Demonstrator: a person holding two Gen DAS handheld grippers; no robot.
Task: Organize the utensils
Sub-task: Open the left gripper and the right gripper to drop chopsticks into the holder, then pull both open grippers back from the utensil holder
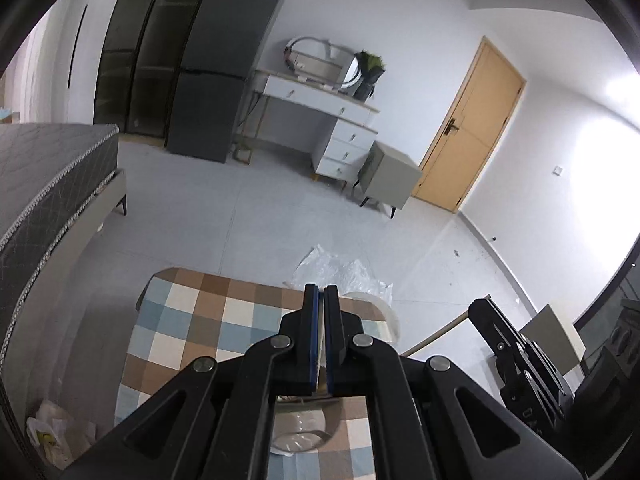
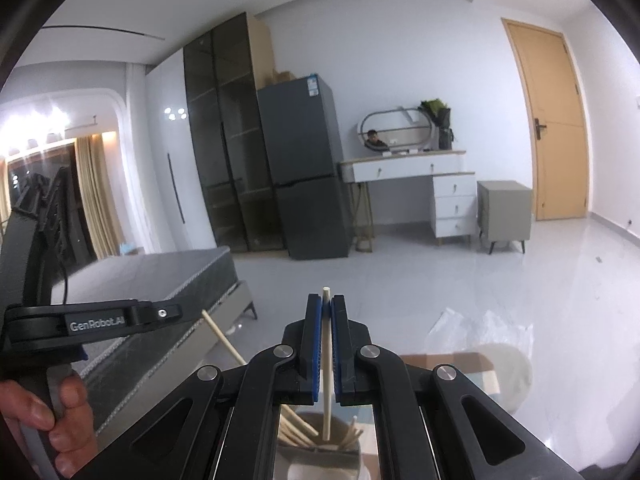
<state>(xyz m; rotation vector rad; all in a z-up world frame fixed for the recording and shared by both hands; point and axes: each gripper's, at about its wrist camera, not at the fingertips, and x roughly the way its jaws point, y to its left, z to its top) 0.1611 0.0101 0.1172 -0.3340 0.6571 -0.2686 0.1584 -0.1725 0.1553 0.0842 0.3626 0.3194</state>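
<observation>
Left wrist view. Looks down along the left tongs, poised above the checked worktop. Finds them pressed together, with only a thin pale line between the pads; cannot tell whether anything is caught there. Glimpses a round vessel on the worktop, through the gap in the linkage. Catches the right tongs off the worktop's right edge, with a tan stick slanting beside them. Picks out a crumpled plastic sheet on the floor just beyond the worktop's far edge, and a fridge well beyond it.

Right wrist view. Finds the right tongs narrow, clamped on a pale chopstick, its tip poking past the pads. Places the chopstick's lower end at the mouth of a cup that holds more chopsticks, near the worktop's left end. Sees a hand gripping the handle of the left tongs, left of the worktop.
</observation>
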